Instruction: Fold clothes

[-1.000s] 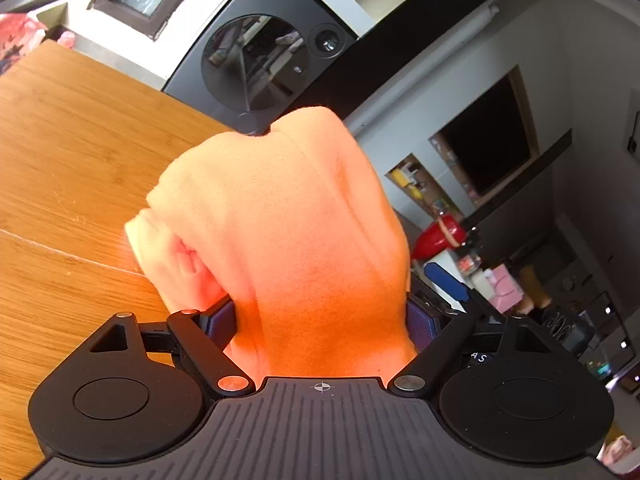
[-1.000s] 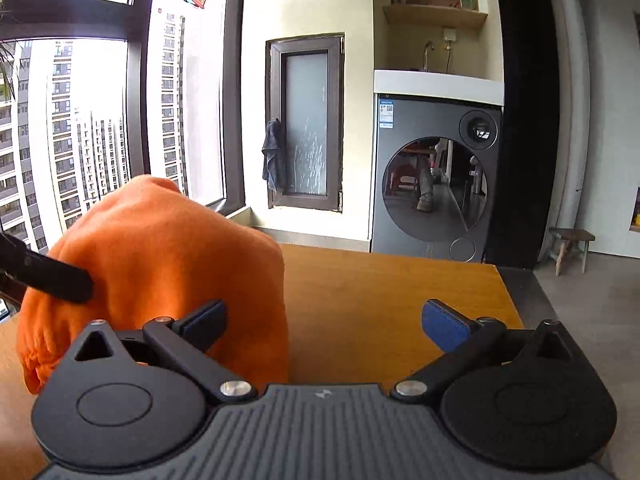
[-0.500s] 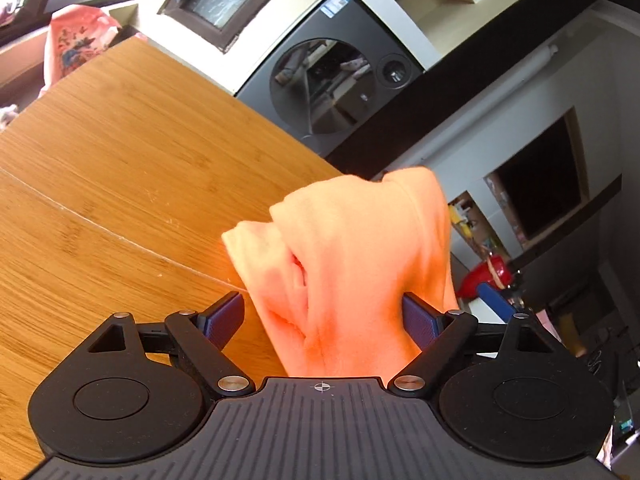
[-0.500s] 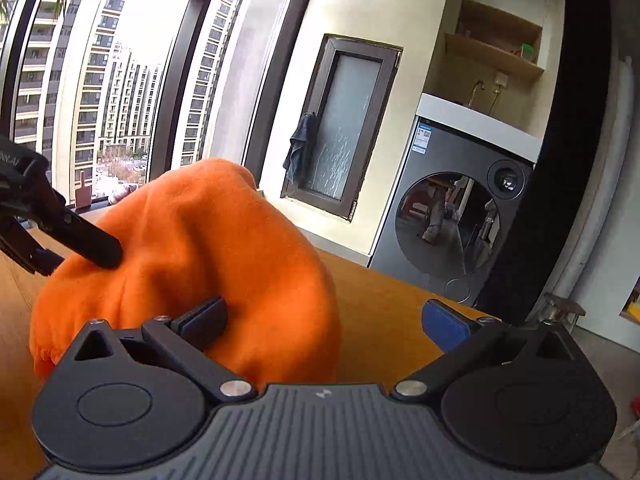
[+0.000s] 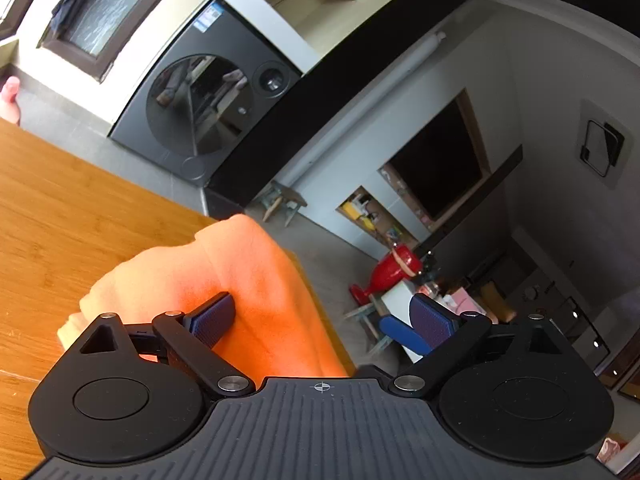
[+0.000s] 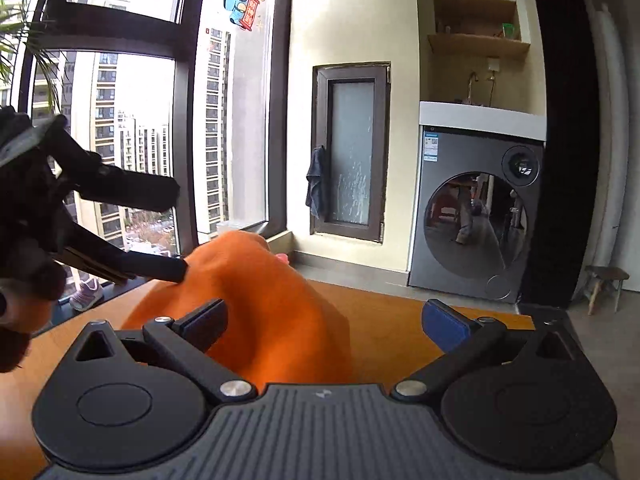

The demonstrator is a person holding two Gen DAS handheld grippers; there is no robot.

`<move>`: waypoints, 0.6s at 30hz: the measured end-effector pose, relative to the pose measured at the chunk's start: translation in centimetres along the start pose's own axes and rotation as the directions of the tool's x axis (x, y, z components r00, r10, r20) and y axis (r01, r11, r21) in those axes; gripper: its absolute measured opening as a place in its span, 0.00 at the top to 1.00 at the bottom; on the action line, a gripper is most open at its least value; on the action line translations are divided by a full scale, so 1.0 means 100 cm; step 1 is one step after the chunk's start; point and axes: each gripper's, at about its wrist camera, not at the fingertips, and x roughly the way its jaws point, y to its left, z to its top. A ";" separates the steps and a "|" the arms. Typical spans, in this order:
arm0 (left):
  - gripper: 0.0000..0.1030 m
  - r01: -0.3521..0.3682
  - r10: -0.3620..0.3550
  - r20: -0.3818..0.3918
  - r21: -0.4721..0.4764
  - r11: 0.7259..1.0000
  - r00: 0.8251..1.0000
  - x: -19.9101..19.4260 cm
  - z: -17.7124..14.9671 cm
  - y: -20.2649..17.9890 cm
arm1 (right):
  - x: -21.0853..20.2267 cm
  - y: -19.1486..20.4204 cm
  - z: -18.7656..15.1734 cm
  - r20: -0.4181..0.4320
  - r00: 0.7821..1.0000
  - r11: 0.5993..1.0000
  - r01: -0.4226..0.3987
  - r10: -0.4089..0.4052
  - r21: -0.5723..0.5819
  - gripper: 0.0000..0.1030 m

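Your orange garment (image 5: pixel 248 280) sits bunched in a soft mound on the wooden table (image 5: pixel 60 216) by its far edge, so you look to be letting go between folds, and next you need a fresh hold on an edge to flatten it. Your left gripper (image 5: pixel 322 318) is opening, with cloth against 1 pad only; your right gripper (image 6: pixel 332 320) stands wide, pinching nothing. Only the right wrist view shows the left gripper's fingers (image 6: pixel 160 267) touching the mound's top.

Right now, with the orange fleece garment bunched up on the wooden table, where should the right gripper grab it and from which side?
Judging by its pose, pinch the raised ridge atop the orange fleece garment, coming from the near side over the wooden table. The fold stands up there, thin enough for open jaws. The right gripper stands open beside it; the left gripper is opening, cloth against one pad.
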 end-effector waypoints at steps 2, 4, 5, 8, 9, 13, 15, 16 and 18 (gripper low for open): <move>0.05 -0.053 0.052 -0.026 -0.039 0.998 0.998 0.016 -0.001 0.015 | -0.001 0.006 -0.008 -0.043 0.998 0.998 -0.048 0.046 -0.048 0.00; 0.05 -0.084 0.082 -0.036 -0.061 0.995 0.996 0.016 -0.005 0.028 | 0.013 0.019 -0.025 -0.131 0.991 0.983 0.010 -0.034 -0.181 0.00; 0.05 -0.091 0.089 -0.038 -0.066 0.994 0.995 0.014 -0.007 0.033 | 0.020 0.024 -0.035 -0.169 0.983 0.969 0.032 -0.075 -0.244 0.00; 0.05 -0.117 0.115 -0.037 -0.059 0.991 0.993 0.000 -0.013 0.042 | 0.026 0.023 -0.048 -0.212 0.976 0.978 0.005 -0.050 -0.209 0.00; 0.05 -0.122 0.120 -0.034 -0.053 0.991 0.992 -0.007 -0.015 0.042 | 0.028 0.021 -0.047 -0.221 0.974 0.981 -0.005 -0.038 -0.193 0.00; 0.05 -0.129 0.129 -0.018 -0.030 0.991 0.991 -0.029 -0.020 0.034 | 0.024 0.015 -0.039 -0.216 0.976 0.982 -0.053 0.013 -0.181 0.00; 0.05 -0.131 0.130 -0.015 -0.009 0.991 0.991 -0.035 -0.026 0.028 | 0.013 0.005 -0.027 -0.184 0.979 0.987 -0.113 0.090 -0.118 0.00; 0.04 -0.136 0.136 -0.015 0.002 0.991 0.991 -0.036 -0.028 0.025 | 0.008 -0.004 -0.019 -0.161 0.978 0.987 -0.147 0.135 -0.064 0.00; 0.04 -0.163 0.163 -0.018 0.033 0.986 0.986 -0.034 -0.030 0.017 | 0.003 -0.022 -0.003 -0.101 0.981 0.986 -0.163 0.165 0.023 0.00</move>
